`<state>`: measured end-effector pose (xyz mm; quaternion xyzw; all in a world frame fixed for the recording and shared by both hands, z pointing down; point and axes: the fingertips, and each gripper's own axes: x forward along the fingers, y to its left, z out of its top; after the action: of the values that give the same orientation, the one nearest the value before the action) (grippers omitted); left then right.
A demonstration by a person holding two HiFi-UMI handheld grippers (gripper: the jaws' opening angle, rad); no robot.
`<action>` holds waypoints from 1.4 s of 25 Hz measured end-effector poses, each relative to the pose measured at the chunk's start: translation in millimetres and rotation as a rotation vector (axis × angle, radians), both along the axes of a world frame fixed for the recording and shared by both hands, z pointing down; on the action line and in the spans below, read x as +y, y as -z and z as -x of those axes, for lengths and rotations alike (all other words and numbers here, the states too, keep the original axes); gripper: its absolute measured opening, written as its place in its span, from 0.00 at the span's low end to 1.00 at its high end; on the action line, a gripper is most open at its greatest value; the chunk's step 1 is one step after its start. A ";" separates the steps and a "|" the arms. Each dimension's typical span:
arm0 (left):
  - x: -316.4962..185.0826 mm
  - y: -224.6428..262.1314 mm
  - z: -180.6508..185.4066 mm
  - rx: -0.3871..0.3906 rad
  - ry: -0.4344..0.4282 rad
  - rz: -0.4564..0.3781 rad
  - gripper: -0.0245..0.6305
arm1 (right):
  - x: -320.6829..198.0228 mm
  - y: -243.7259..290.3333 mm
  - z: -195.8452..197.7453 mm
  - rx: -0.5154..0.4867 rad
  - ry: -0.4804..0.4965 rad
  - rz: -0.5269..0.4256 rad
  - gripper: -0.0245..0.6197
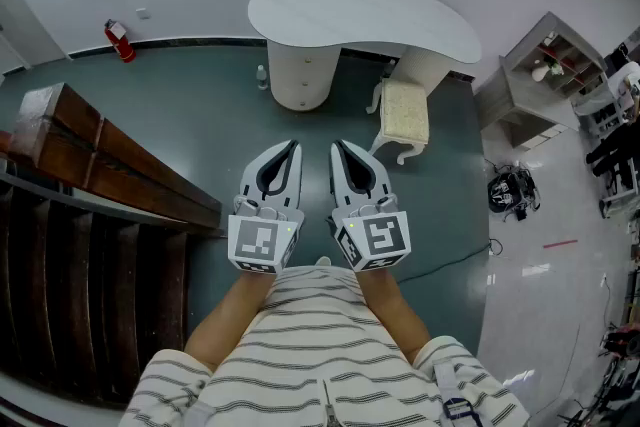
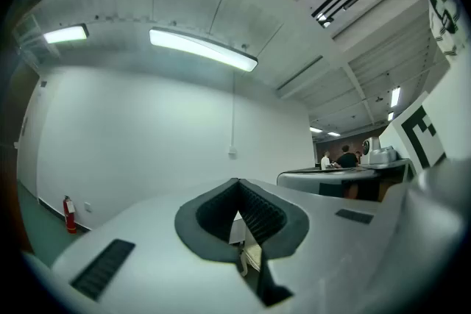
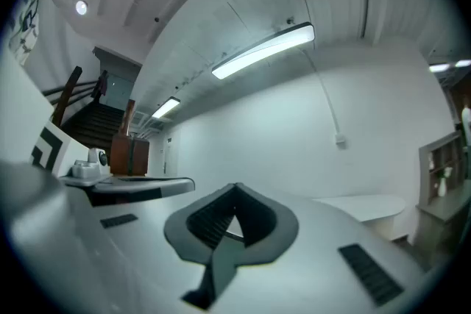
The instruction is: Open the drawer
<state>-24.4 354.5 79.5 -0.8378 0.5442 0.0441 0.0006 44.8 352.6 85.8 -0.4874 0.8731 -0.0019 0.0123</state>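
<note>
Standing well back from the task's thing, the person holds the left gripper point(image 1: 294, 146) and the right gripper point(image 1: 338, 147) side by side and level in front of a striped shirt point(image 1: 320, 345); each pair of tongs is pressed together at the tips with nothing between them. The drawer point(image 1: 303, 65) seems to be in the round white pedestal point(image 1: 298, 85) under the white curved-top desk point(image 1: 360, 10), far ahead across the dark green floor point(image 1: 200, 115); the head view shows it too small to make out a handle, so this is a guess.

Some things could go wrong from here. The tongs are closed, so if they reach the drawer like that they would only bump its front and not catch it; they must come apart first. The cream padded stool with curly legs point(image 1: 405, 112) stands near the pedestal, and a gripper or a foot coming in from the right could knock it. A small clear bottle point(image 1: 262, 75) sits on the floor just beside the pedestal and could be kicked over; a thin black cable point(image 1: 450, 262) lies on the floor to the right and could catch a foot; a very hard pull might drag the drawer out too far.
</note>
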 end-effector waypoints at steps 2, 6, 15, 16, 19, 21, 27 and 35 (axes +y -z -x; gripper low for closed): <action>-1.2 -3.0 -3.5 -0.002 0.000 0.000 0.04 | -0.9 -0.5 -2.7 -0.001 0.003 -0.003 0.06; -0.6 -6.3 -13.3 -0.004 -0.003 -0.015 0.04 | -2.2 -3.9 -9.1 -0.014 0.018 0.013 0.06; -2.4 -13.0 -34.4 -0.027 0.034 -0.003 0.04 | -7.9 -14.1 -32.4 -0.031 0.036 0.033 0.06; -3.1 -13.8 -37.9 -0.031 0.036 0.000 0.04 | -8.5 -15.3 -35.5 -0.034 0.040 0.033 0.06; -5.5 -16.7 -49.8 -0.044 0.047 0.000 0.04 | -10.6 -20.0 -47.0 -0.042 0.049 0.033 0.06; -7.7 -17.0 -56.4 -0.053 0.070 0.001 0.04 | -12.9 -23.3 -57.2 -0.050 0.055 0.038 0.06; -10.6 -25.4 -69.4 -0.072 0.124 0.019 0.04 | -21.8 -33.5 -81.8 -0.067 0.059 0.062 0.06; -33.1 -43.3 -69.4 -0.064 0.147 0.055 0.04 | -43.2 -50.9 -85.4 -0.062 0.060 0.102 0.06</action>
<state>44.9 321.4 122.8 -0.7962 0.6051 0.0022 -0.0020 130.2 309.4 136.6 -0.4606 0.8854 -0.0618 0.0143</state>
